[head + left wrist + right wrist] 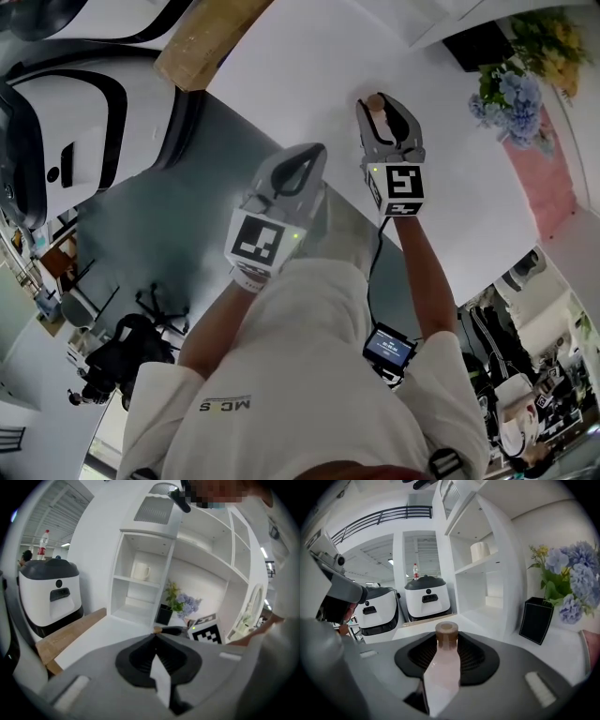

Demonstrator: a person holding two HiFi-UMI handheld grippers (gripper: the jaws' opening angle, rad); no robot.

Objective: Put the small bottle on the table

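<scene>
Between the jaws of the right tongs [386, 114], with the white table [300, 80] under them, the small bottle [443, 677] is held tight by its smooth pink body, which is judged light, hard and slippery, while the left tongs [157, 638] are shut on nothing

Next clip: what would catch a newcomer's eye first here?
The small bottle, pale pink with a brown cap, sits clamped in the right tongs above the white table. The left tongs hang beside it, shut and empty. Blue flowers in a black pot stand at the table's right.
</scene>
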